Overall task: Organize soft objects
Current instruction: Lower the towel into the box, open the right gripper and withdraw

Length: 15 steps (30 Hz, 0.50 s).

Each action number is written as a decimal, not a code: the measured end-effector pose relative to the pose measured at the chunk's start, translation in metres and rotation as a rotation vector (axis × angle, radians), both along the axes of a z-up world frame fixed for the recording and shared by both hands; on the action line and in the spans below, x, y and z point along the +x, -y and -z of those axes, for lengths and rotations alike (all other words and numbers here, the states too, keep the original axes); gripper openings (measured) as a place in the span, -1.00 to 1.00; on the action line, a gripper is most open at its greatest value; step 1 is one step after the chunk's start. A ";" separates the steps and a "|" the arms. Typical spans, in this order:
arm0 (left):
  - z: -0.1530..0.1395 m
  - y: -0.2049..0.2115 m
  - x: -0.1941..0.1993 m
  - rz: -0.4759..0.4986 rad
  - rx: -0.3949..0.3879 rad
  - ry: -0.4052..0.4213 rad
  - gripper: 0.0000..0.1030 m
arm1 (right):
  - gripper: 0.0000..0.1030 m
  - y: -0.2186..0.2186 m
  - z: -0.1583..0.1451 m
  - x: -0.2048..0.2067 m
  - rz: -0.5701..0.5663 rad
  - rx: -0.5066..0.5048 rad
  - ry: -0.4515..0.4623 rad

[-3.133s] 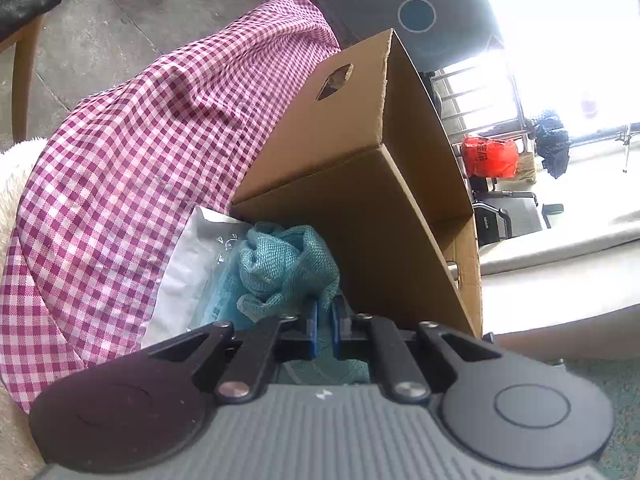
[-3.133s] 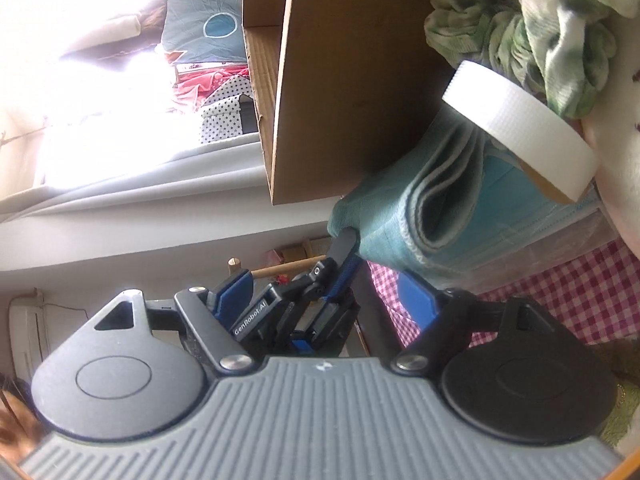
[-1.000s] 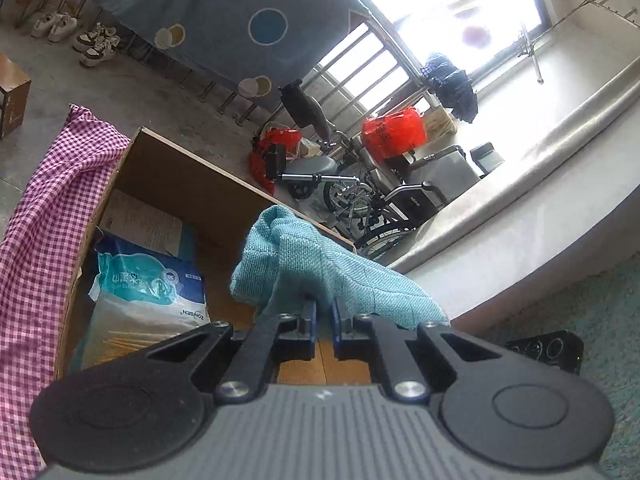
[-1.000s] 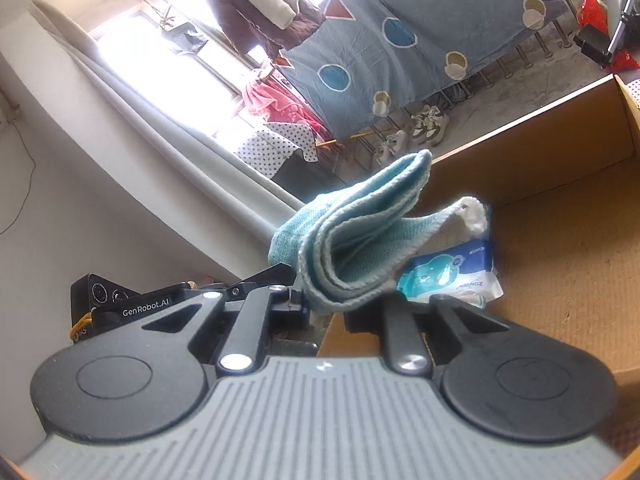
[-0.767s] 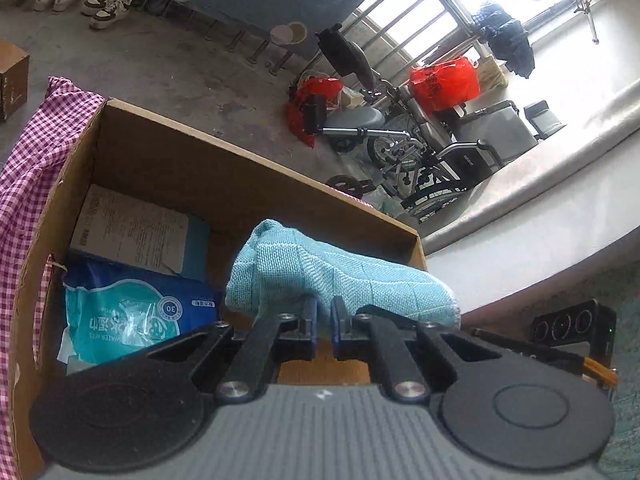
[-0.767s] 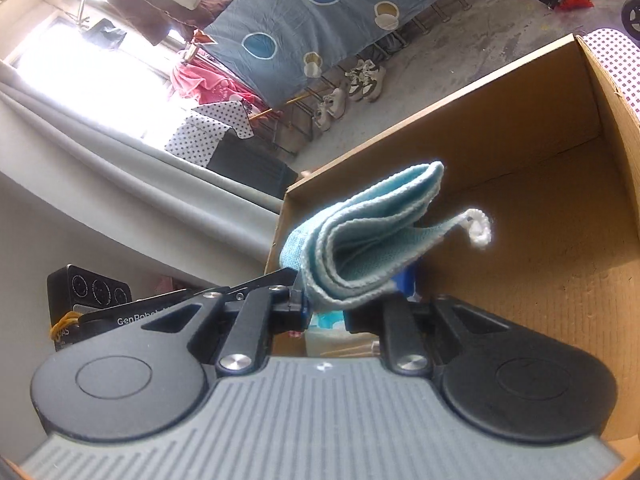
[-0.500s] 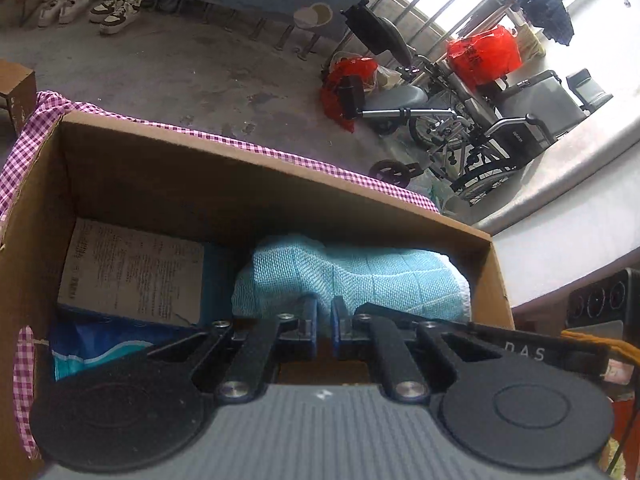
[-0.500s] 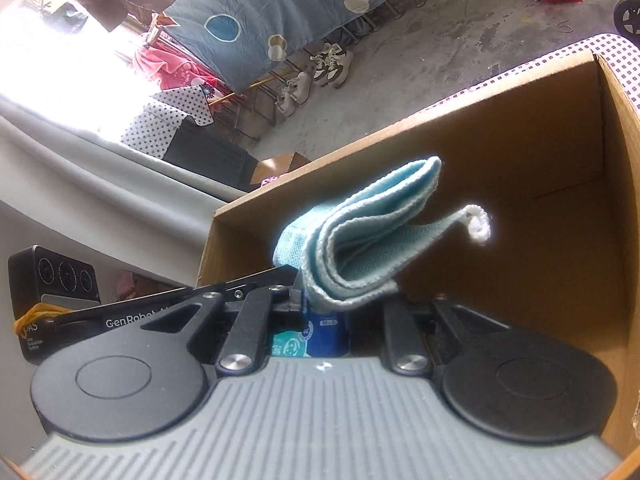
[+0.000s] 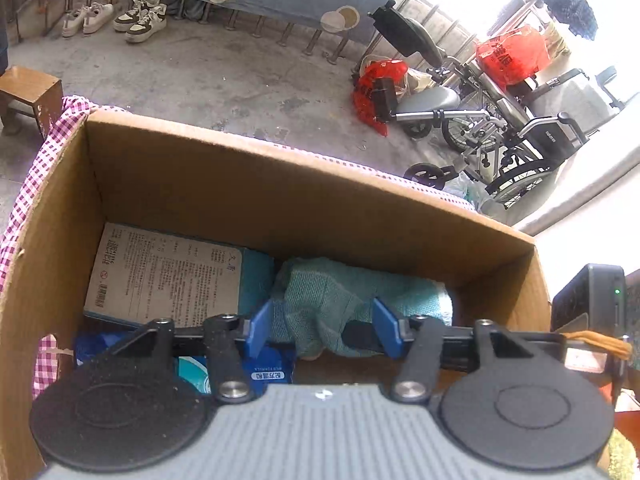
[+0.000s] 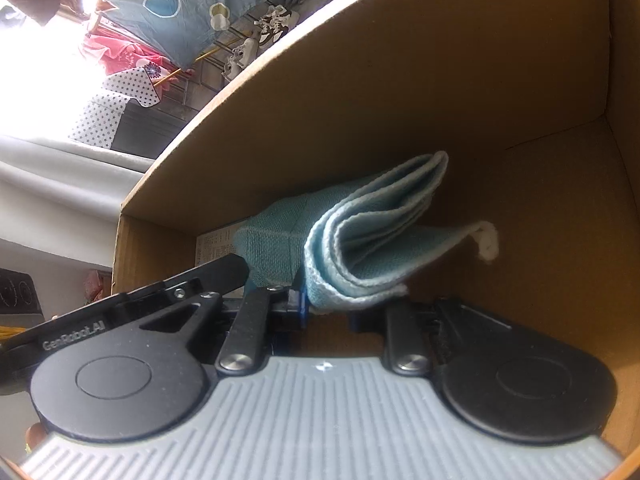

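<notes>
A folded teal towel (image 9: 340, 300) lies at the bottom of the open cardboard box (image 9: 280, 184), against its far wall. My left gripper (image 9: 322, 330) hangs inside the box with its jaws opening. Its blue pads (image 9: 258, 330) stand on either side of the towel and do not pinch it. In the right wrist view the towel (image 10: 372, 236) shows its stacked folds and a white corner tag. My right gripper (image 10: 328, 312) still pinches the towel's near edge, low inside the box (image 10: 440, 80), while its jaws start opening.
A printed flat pack (image 9: 168, 272) and a blue tissue pack (image 9: 264, 376) lie in the box's left half. A purple checked cloth (image 9: 44, 156) drapes under the box. Beyond it stand a wooden stool (image 9: 28, 92), shoes (image 9: 140, 24) and a wheelchair (image 9: 500, 132).
Both grippers came down into the box with the towel. The left gripper has opened and let go of it, and the towel now rests on the box floor. The right jaws stand slightly wider.
</notes>
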<state>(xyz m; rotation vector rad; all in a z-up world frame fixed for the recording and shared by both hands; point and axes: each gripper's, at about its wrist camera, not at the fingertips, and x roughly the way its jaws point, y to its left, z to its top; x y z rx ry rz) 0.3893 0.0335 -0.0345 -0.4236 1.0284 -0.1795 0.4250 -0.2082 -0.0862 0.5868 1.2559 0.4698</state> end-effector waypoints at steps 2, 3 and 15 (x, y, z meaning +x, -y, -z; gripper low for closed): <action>-0.014 -0.004 -0.011 0.001 -0.005 0.025 0.30 | -0.37 -0.004 0.005 0.005 0.001 0.004 -0.027; -0.023 -0.007 -0.018 0.000 -0.011 0.042 0.34 | -0.26 -0.007 0.006 0.011 0.009 0.001 -0.044; -0.125 -0.052 -0.137 -0.052 -0.091 0.281 0.79 | 0.68 -0.013 -0.042 -0.006 0.074 -0.025 0.015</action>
